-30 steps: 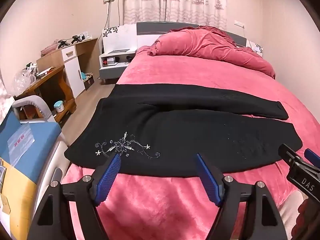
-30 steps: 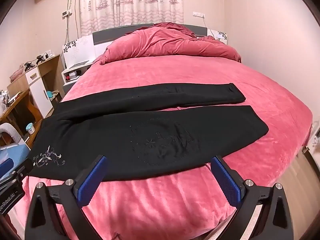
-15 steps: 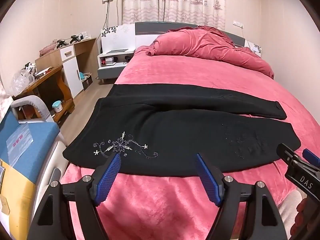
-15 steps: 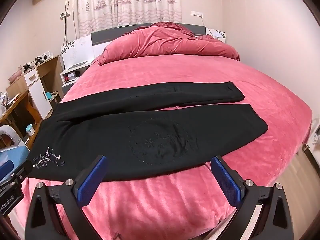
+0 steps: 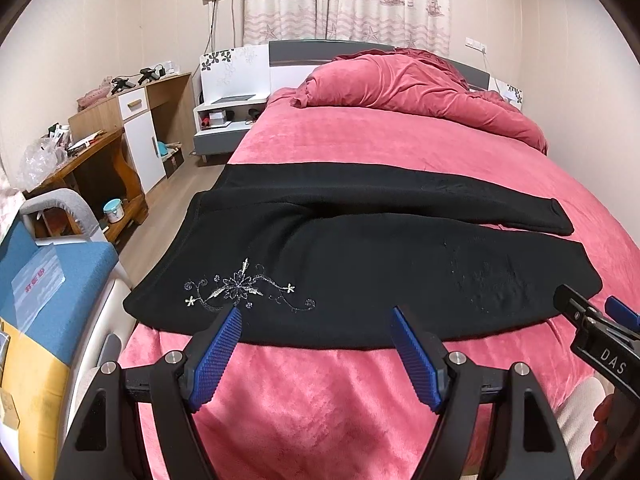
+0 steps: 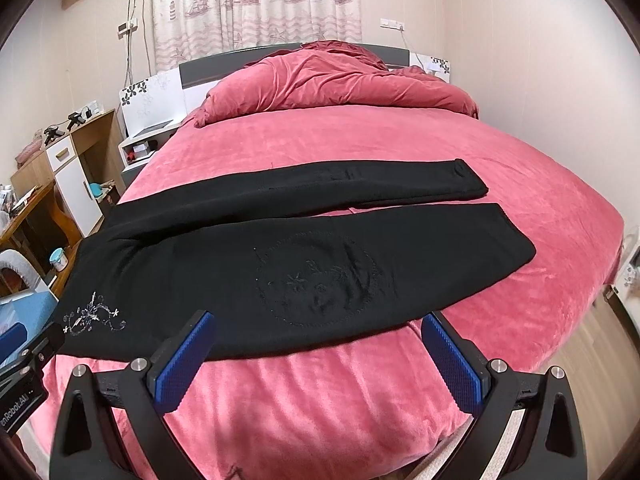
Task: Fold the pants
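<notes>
Black pants (image 5: 360, 248) (image 6: 280, 264) lie flat across the pink bed, waist at the left edge, both legs stretching right. A silver floral embroidery (image 5: 244, 290) (image 6: 94, 316) marks the near hip. My left gripper (image 5: 316, 316) hovers open just before the near edge of the pants, close to the embroidery. Further right, my right gripper (image 6: 316, 322) is open at the near leg's edge below a faint round design (image 6: 320, 284). Neither holds anything. Each gripper shows at the edge of the other's view.
The pink bed (image 5: 400, 148) (image 6: 360, 140) carries a bunched pink duvet (image 5: 412, 84) (image 6: 332, 76) at the headboard. Left of the bed stand a wooden desk (image 5: 100, 152), a white bedside cabinet (image 5: 228, 116) and a blue-cushioned chair (image 5: 52, 280). A wall runs along the right.
Both grippers have crept slightly forward toward the near edge of the pants. The pants have not moved, and both grippers stay open.
</notes>
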`<action>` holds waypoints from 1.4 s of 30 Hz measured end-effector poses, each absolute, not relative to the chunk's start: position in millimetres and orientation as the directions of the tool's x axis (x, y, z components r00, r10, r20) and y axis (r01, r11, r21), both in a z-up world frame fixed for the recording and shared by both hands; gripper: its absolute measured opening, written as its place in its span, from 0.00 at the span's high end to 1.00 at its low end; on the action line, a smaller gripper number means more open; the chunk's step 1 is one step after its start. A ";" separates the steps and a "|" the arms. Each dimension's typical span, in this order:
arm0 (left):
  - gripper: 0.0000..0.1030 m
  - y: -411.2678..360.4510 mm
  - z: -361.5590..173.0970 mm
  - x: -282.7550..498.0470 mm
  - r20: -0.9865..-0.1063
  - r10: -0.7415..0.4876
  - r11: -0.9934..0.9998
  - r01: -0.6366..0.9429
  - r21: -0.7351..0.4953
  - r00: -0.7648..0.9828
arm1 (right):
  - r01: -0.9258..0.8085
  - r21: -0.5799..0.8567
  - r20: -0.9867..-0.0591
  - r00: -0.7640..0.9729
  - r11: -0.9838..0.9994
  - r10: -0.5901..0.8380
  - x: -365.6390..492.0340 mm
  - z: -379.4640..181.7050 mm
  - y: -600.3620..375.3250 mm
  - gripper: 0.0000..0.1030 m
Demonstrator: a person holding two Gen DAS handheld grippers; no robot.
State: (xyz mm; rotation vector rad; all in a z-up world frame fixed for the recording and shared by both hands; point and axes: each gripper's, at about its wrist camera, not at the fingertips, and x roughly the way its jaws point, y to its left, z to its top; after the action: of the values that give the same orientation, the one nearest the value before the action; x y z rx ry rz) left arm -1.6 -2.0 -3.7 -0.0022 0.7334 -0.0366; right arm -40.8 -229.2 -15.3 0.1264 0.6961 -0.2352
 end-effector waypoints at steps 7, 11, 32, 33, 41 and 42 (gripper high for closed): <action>0.24 -3.2 -3.8 -1.1 -0.672 -0.036 0.999 0.036 -0.014 0.739 | 0.259 0.044 -0.656 0.736 0.965 -0.168 -39.6 -15.9 -230.8 0.00; 0.24 -3.2 -4.7 -1.2 -0.674 -0.039 0.999 0.036 -0.018 0.738 | 0.258 0.044 -0.659 0.734 0.965 -0.166 -39.6 -15.8 -231.8 0.00; 0.24 -2.7 -4.0 -2.3 -0.675 -0.038 0.999 0.037 -0.016 0.737 | 0.232 0.056 -0.660 0.739 0.971 -0.139 -37.8 -17.6 -227.5 0.00; 0.24 -2.4 -4.1 -2.5 -0.675 -0.038 0.999 0.035 -0.018 0.737 | 0.232 0.058 -0.659 0.739 0.971 -0.137 -37.7 -17.7 -227.8 0.00; 0.24 -1.4 -5.4 -2.0 -0.678 -0.040 0.999 0.032 -0.024 0.734 | 0.227 0.060 -0.664 0.736 0.972 -0.131 -36.6 -18.7 -227.2 0.00; 0.24 -1.4 -5.5 -2.1 -0.679 -0.040 0.999 0.033 -0.024 0.733 | 0.227 0.059 -0.664 0.736 0.972 -0.131 -36.6 -18.8 -227.2 0.00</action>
State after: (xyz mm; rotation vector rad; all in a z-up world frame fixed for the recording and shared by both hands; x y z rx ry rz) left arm -2.1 -1.4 -5.5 -0.0104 0.7466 -0.0401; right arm -36.6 -227.2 -18.8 0.1396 0.7181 -0.1975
